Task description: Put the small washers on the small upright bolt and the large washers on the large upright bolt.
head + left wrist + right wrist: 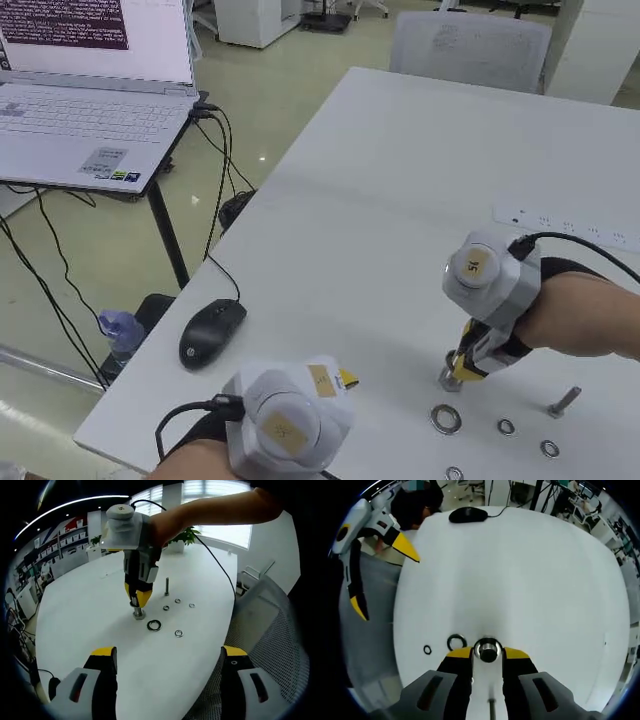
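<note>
My right gripper (462,368) points down at the table's near right, shut on the large upright bolt (449,379). The right gripper view shows that bolt (487,649) held between the yellow-tipped jaws of my right gripper (487,655). A large washer (446,418) lies flat just in front of it, with several small washers (506,427) scattered nearby. To the right stands the small bolt (563,402), bare. My left gripper (168,656) is open and holds nothing. It hovers near the front edge, facing the right gripper (137,597), the large bolt (138,613) and the large washer (154,625).
A black mouse (211,330) lies near the table's left edge, its cable running off the side. A white power strip (570,228) sits at the far right. An open laptop (80,110) rests on a stand to the left, and a grey chair (470,45) stands at the far end.
</note>
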